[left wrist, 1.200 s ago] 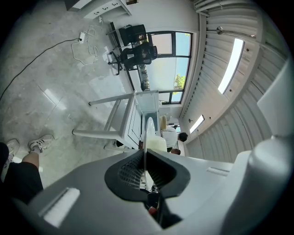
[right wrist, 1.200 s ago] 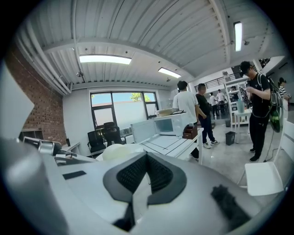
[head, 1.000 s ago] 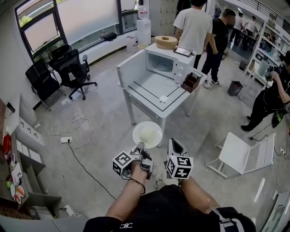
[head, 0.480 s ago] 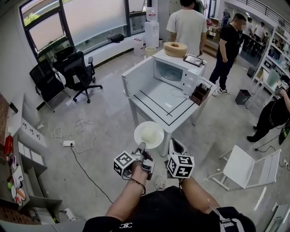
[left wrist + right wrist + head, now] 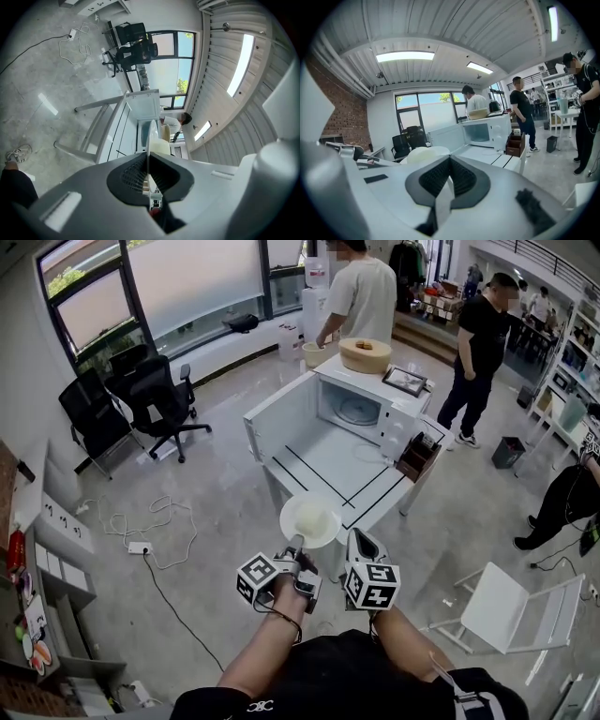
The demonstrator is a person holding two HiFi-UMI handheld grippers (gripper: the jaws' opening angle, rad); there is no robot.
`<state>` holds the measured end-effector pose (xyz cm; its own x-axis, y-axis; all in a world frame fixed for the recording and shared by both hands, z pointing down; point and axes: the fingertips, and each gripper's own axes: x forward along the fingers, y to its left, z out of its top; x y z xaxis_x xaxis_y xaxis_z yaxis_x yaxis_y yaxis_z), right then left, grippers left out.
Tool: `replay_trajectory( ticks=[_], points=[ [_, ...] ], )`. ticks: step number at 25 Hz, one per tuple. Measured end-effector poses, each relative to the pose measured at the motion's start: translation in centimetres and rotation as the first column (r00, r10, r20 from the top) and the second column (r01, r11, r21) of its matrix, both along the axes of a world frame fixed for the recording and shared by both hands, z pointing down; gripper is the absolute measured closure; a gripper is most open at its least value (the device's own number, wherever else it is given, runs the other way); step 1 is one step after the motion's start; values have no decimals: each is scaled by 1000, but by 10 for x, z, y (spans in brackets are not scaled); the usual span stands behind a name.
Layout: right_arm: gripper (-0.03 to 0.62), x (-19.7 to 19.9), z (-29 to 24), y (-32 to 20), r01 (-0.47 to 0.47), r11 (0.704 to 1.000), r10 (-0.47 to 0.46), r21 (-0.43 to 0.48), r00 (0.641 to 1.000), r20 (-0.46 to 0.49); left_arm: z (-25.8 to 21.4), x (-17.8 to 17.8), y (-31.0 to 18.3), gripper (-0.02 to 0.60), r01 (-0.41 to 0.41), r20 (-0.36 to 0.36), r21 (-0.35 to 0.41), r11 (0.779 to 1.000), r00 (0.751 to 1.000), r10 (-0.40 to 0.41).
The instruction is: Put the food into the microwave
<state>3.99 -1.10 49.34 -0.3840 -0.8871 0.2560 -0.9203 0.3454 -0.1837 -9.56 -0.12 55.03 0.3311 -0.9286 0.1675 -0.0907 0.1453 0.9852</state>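
Observation:
A white plate (image 5: 309,519) with a pale mound of food hangs just over the near edge of the white table (image 5: 323,460). My left gripper (image 5: 294,542) is shut on its near rim; in the left gripper view the plate (image 5: 148,149) stands edge-on between the jaws of the left gripper (image 5: 148,161). My right gripper (image 5: 359,536) is beside it on the right, shut with nothing held (image 5: 450,159). The white microwave (image 5: 366,409) stands at the table's far end, its door (image 5: 279,416) swung open to the left, the cavity (image 5: 480,132) showing.
A brown caddy (image 5: 417,456) sits on the table's right edge. A round wooden container (image 5: 366,354) and a flat frame (image 5: 405,381) lie on the microwave. Two people (image 5: 361,296) (image 5: 483,334) stand behind the table. A white chair (image 5: 506,601) is right, office chairs (image 5: 141,395) left.
Both grippers and the plate have come closer to the table; the plate now reaches its near edge. The grip on the plate is unchanged.

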Motion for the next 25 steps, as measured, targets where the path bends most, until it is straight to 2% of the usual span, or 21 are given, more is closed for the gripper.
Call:
replay_trajectory(
  ticks=[11,18,25],
  points=[
    [597,9,9,-75,54,999,-54,-5,999,4,2,12,-68,568,43,-3,13,999,999,-43],
    [597,18,15,-98,53,998,-53,-13,998,20,6,17,-92,568,56,-3,13,998,998,-56],
    [597,18,23,-117,43,999,-43,-19,999,20,12,18,-112,568,37,9,2,999,999,-37]
  ],
)
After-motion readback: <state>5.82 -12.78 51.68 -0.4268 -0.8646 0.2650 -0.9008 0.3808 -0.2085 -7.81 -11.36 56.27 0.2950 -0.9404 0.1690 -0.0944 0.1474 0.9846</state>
